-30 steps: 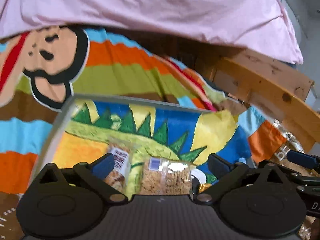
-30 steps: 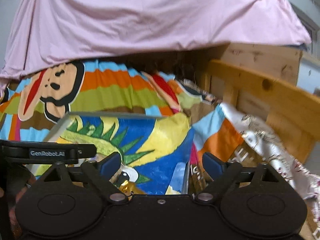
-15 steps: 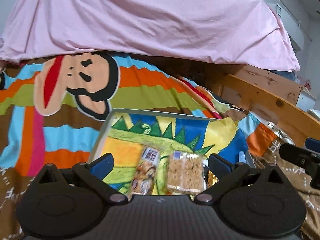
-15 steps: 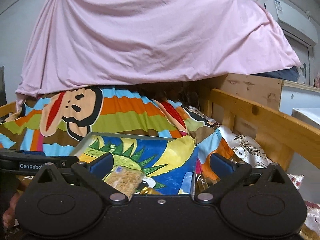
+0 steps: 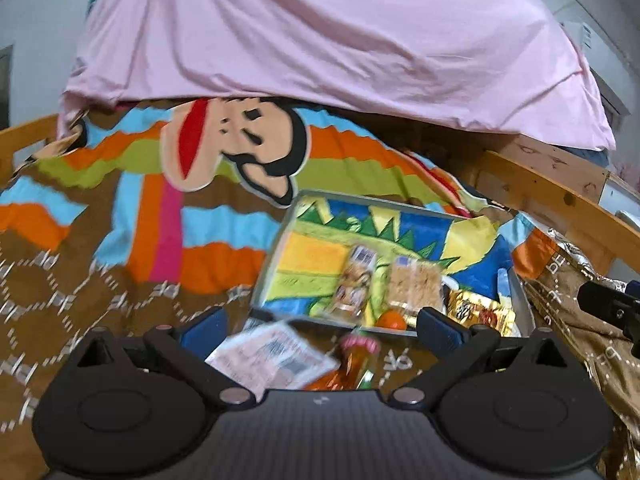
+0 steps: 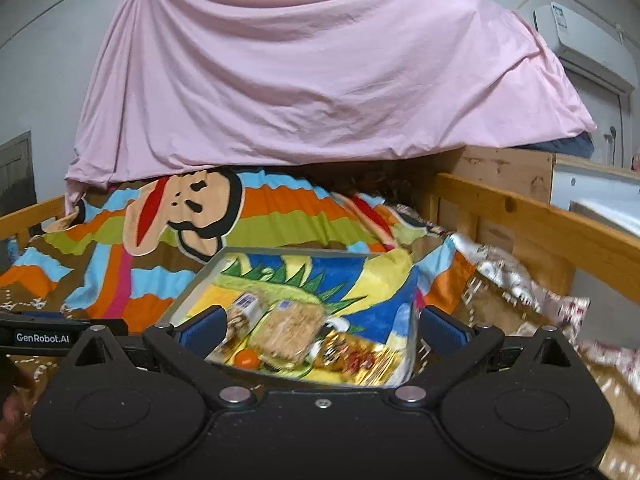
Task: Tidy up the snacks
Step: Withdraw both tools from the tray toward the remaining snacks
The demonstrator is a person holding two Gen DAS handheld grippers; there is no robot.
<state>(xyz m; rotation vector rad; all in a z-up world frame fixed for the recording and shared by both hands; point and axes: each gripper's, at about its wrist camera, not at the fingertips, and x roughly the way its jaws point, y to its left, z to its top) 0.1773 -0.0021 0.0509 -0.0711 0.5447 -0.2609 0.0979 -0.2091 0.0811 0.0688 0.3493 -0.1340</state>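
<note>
Your biggest worry is the soft bedding [image 5: 120,288] filling the left and lower frame: the tray [image 5: 267,276] sits on it right of centre, not on anything firm, so a hard push on its rim could tip it and slide the packets already inside. Those are the pale cracker pack [image 5: 416,286], the printed snack bar [image 5: 354,280], the gold wrapper [image 5: 480,312] and a small orange sweet [image 5: 390,321], crowded toward the near right corner, so a new item dropped there may ride up over the wall. Two snacks lie outside, at the lower centre: a white-labelled packet [image 5: 276,354] and an orange-topped one [image 5: 354,364], both blurred. Your left gripper [image 5: 320,326] is spread wide and empty above them; your right gripper [image 6: 320,326] is equally wide, nothing between its fingers. Thin film may slip or crumple if you pinch an edge.
</note>
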